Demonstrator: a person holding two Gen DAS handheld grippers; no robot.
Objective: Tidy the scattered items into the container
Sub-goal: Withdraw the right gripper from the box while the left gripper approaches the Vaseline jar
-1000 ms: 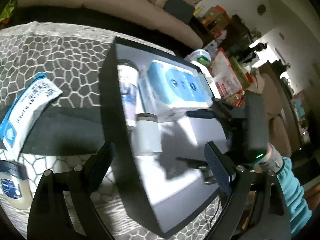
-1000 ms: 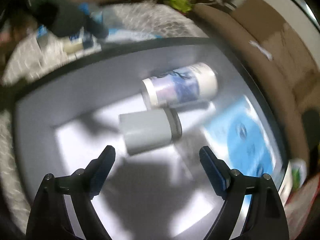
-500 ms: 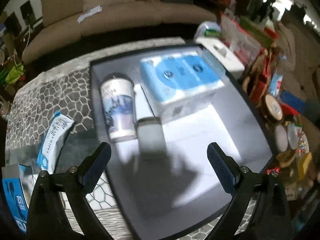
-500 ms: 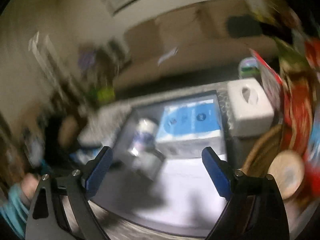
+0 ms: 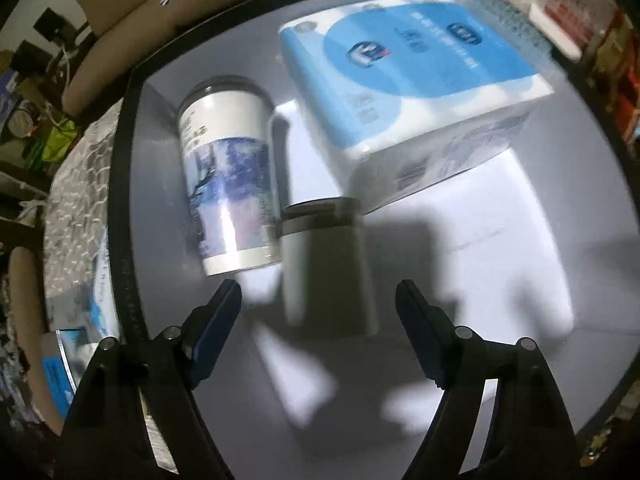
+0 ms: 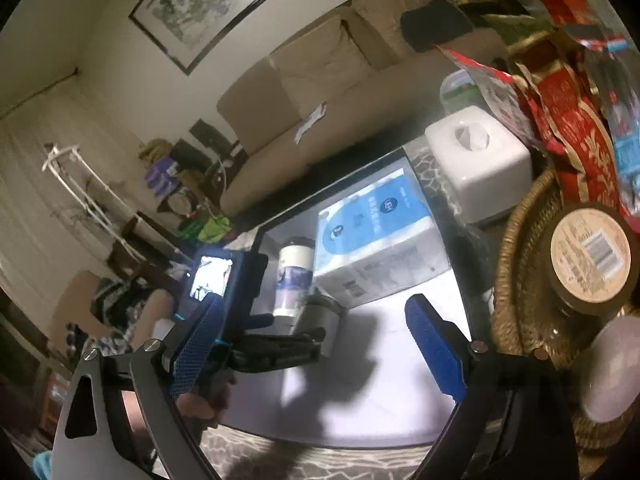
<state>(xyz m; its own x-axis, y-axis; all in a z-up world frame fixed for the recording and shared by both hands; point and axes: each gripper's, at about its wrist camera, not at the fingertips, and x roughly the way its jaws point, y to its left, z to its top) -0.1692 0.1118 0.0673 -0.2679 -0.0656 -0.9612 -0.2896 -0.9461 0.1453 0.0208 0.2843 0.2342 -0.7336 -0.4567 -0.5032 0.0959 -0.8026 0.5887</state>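
While my left tool (image 5: 318, 300) hangs inside the container (image 5: 120, 208) with its fingers spread wide and nothing between them, I read the step in hand as either straightening the grey canister (image 5: 326, 268) or backing out for the next loose item. The canister lies on the tray floor directly ahead of the fingers, touching the printed tube (image 5: 228, 184) on one side and close against the tissue pack (image 5: 400, 76) at its lid end. If I am nudging it, I would close on the body rather than the lid band, and keep the left finger from knocking the tube, which looks free to roll. If I am leaving, I would lift straight up before swinging over the dark rim.

My right tool (image 6: 316, 344) is also spread and empty, held back and above the tray.

The left view alone shows what is left outside: a wipes packet (image 5: 100, 300) and a blue box (image 5: 60, 364) on the patterned table just beyond the rim, blurred. The right view alone shows the left tool (image 6: 280, 346) from the side, low over the canister (image 6: 320, 316), plus clutter that I judge to be no part of the job: a white tissue box (image 6: 480, 164) and a wicker basket (image 6: 516, 280) beside the container.
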